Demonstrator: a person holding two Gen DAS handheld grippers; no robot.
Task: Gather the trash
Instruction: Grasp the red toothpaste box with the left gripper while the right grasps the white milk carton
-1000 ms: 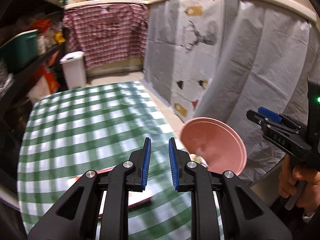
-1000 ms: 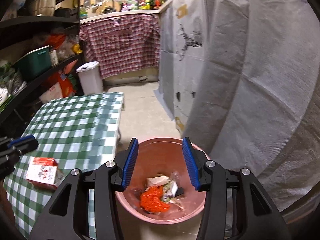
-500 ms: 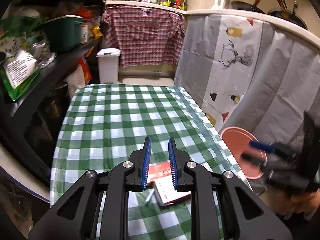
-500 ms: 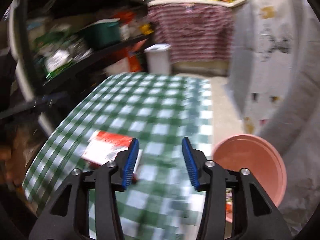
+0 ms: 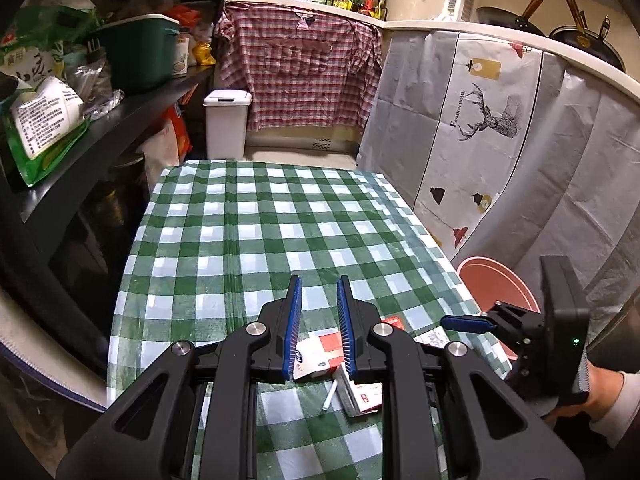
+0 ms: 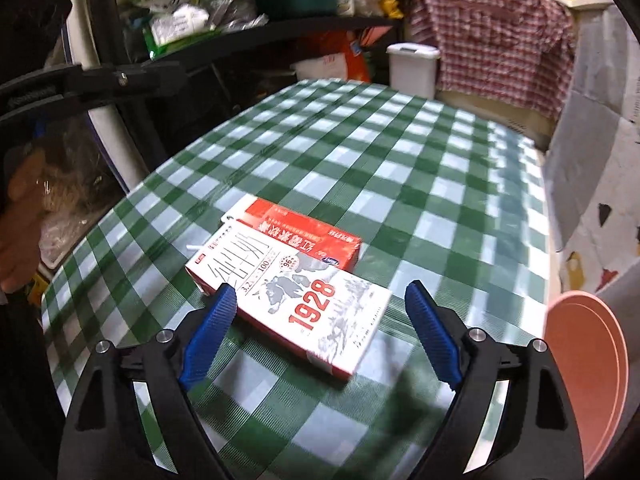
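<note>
A red and white milk carton [image 6: 294, 276] lies flat on the green checked tablecloth [image 6: 400, 168], with a white straw [image 6: 193, 248] beside it. My right gripper [image 6: 320, 304] is open and empty, its jaws set wide just in front of the carton's near end. My left gripper [image 5: 318, 308] hovers above the carton [image 5: 320, 354] with its jaws slightly apart, holding nothing. The straw [image 5: 330, 396] shows below it. The pink bin [image 6: 592, 376] stands off the table's right edge and also shows in the left wrist view [image 5: 498, 286]. The right gripper [image 5: 464, 323] appears at the right there.
Dark shelves [image 5: 100, 112] packed with bags and a green tub run along the table's left side. A white lidded bin [image 5: 226, 120] stands on the floor beyond the table. A grey printed sheet [image 5: 500, 140] hangs along the right.
Both grippers swung left from the pink bin to the table. My right gripper opened wider and now sits close to the carton. My left gripper rose to look down the table.
</note>
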